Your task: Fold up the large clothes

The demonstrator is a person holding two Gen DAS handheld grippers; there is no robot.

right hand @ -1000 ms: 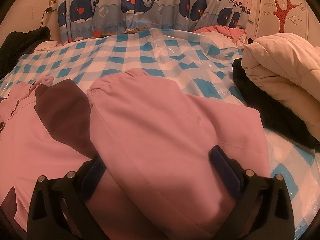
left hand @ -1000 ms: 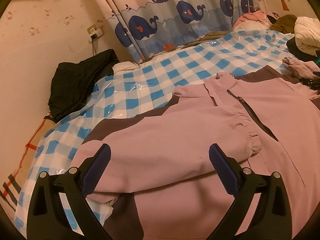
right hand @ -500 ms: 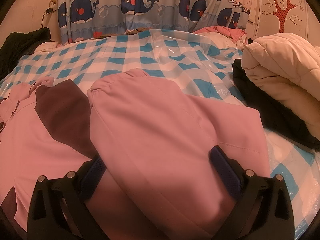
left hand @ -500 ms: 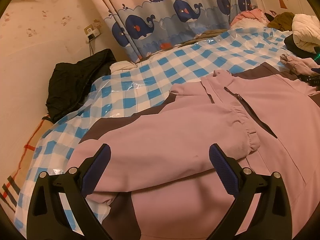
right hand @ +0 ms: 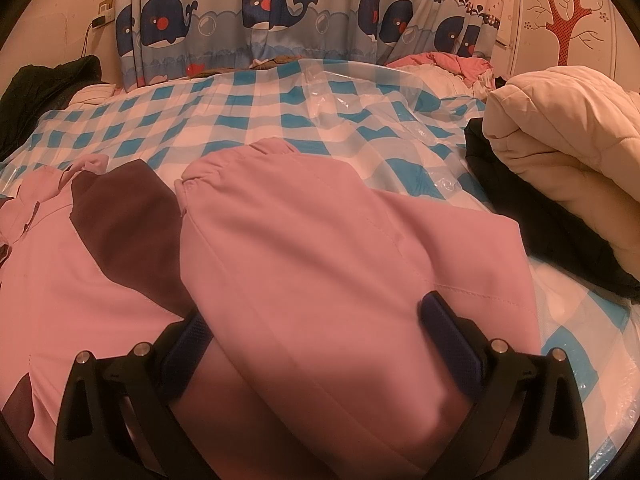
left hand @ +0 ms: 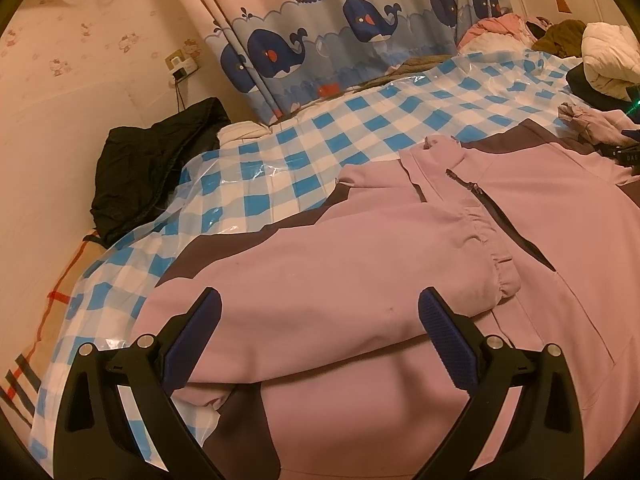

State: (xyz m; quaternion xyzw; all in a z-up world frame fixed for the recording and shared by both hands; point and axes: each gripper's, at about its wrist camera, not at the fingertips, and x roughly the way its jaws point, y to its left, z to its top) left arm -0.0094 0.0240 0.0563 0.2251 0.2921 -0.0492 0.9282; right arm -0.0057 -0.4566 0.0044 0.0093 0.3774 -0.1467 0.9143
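Across the bed's blue-checked plastic sheet [left hand: 288, 152] lies the pink jacket [left hand: 540, 240], zipper up, one sleeve [left hand: 340, 280] folded over its chest. Above that sleeve the left gripper [left hand: 320, 316] hovers with jaws spread wide, grasping nothing. At the jacket's other side, the right gripper [right hand: 316, 320] has its released jaws straddling the other sleeve [right hand: 320, 240].

The left tool [left hand: 320, 320] hangs with its jaws spread wide. The right tool [right hand: 316, 328] also has its jaws spread wide.
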